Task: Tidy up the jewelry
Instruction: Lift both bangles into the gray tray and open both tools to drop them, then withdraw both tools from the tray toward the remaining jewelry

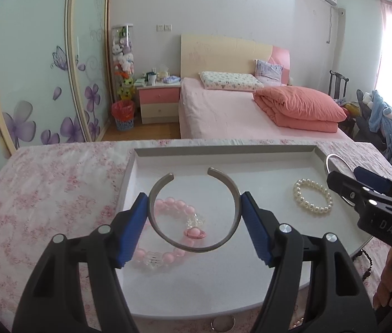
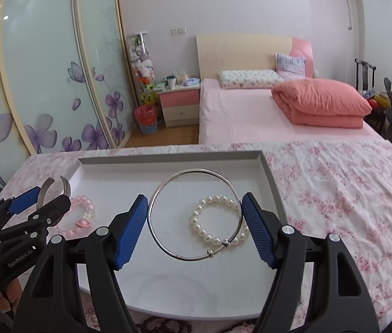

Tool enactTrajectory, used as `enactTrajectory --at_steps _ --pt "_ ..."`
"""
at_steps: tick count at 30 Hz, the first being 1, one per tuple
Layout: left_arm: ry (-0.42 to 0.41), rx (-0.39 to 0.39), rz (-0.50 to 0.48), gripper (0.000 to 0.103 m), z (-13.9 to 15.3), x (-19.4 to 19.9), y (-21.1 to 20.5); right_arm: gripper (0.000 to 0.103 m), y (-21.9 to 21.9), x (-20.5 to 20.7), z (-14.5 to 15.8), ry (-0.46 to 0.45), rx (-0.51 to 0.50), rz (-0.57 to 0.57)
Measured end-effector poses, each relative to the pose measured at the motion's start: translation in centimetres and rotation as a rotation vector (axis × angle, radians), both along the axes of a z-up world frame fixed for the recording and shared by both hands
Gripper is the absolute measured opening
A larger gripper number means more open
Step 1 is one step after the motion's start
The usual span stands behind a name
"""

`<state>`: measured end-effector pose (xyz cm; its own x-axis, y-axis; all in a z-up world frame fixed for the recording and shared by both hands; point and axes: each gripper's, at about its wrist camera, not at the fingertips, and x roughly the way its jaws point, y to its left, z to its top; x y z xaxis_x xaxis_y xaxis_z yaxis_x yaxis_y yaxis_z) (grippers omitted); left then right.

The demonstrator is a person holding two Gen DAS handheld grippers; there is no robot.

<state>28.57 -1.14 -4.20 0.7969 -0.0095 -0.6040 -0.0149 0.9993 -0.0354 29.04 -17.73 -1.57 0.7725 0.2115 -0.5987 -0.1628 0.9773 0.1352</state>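
Pink-floral surface is carrying a white tray [image 1: 140, 172] where the left tool [image 1: 194, 227] is clamping an open cuff [image 1: 234, 194] and the right tool [image 2: 195, 229] is gripping a thin bangle [image 2: 165, 191], both hovering above the beaded bracelets, probably for sorting.

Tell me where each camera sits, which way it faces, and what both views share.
Left wrist: on the left gripper, facing the bed over the tray; its fingers clamp an open silver cuff; the right gripper shows at right.
Right wrist: on the right gripper, same heading, clamping a thin silver bangle; the left gripper shows at left.
Shared: tray, pearl bracelet, pink bead bracelet.
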Motion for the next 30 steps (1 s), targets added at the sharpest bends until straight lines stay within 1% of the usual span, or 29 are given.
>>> enactTrajectory --at_steps 9,12,19,30 --pt "0.053 -0.022 0.0 0.066 -1.5 0.9 0.3 0.071 -0.1 1.2 -1.3 0.066 0.015 -0.004" --pt "0.075 -0.033 0.006 0.067 -1.9 1.1 0.6 0.074 -0.3 1.4 -1.4 0.077 0.023 -0.003" --pt "0.04 -0.054 0.016 0.067 -0.8 0.7 1.4 0.074 -1.1 0.9 -0.7 0.058 0.043 -0.026" --pt "0.012 -0.038 0.045 0.067 0.3 -0.9 1.7 0.074 -1.1 -0.2 0.5 0.026 0.034 -0.023"
